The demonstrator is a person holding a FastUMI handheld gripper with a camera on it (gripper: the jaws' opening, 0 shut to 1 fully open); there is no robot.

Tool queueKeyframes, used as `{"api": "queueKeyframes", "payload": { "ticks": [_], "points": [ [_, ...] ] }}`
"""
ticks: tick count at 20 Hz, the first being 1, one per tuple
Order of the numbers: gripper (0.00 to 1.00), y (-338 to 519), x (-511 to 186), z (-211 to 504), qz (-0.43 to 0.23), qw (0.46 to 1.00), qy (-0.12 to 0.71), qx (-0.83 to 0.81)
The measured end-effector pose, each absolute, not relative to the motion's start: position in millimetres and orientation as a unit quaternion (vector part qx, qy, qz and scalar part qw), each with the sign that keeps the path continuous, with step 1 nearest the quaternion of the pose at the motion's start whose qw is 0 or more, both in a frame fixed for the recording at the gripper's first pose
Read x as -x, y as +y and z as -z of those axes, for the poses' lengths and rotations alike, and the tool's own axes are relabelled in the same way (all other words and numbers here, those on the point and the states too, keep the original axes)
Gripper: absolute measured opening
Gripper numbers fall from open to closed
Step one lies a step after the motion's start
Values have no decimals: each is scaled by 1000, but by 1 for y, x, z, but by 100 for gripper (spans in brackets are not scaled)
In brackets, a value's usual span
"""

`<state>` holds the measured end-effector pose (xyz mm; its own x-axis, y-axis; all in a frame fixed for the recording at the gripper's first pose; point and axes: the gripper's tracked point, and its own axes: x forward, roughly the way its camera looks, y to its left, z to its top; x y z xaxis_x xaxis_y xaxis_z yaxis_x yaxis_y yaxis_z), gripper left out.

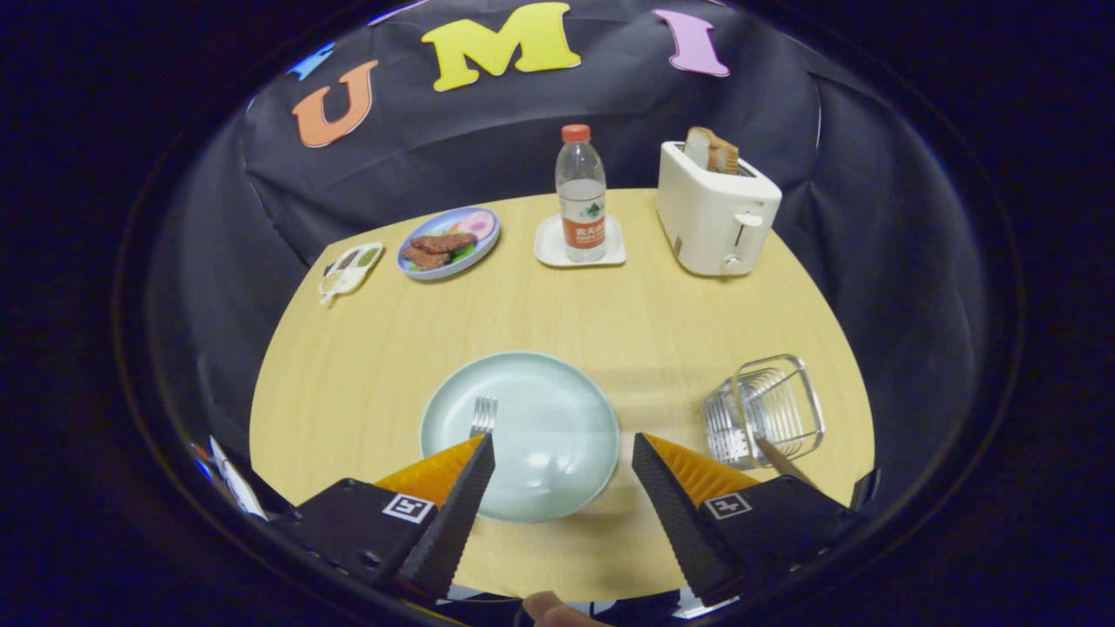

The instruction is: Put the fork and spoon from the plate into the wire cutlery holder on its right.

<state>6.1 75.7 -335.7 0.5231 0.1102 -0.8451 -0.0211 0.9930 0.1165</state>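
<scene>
I hold my gripper (564,444) wide open above the plate (557,488), left finger by the fork (483,416), because the holder (765,411) already carries one handle.

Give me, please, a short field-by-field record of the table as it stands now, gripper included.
gripper: open, fingers spread over the plate's near half, holding nothing
plate: pale green, between and just ahead of the fingers
fork: tines on the plate, by the left finger
spoon handle: leaning out of the wire cutlery holder
holder: right of the plate, apart from it
</scene>
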Motion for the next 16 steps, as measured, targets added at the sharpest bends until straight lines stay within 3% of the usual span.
{"api": "queueKeyframes", "payload": {
  "ticks": [9, 16],
  "points": [
    [95, 138, 9, 367, -31, 867, 492, -75],
    [83, 162, 23, 407, 9, 874, 480, -69]
  ]
}}
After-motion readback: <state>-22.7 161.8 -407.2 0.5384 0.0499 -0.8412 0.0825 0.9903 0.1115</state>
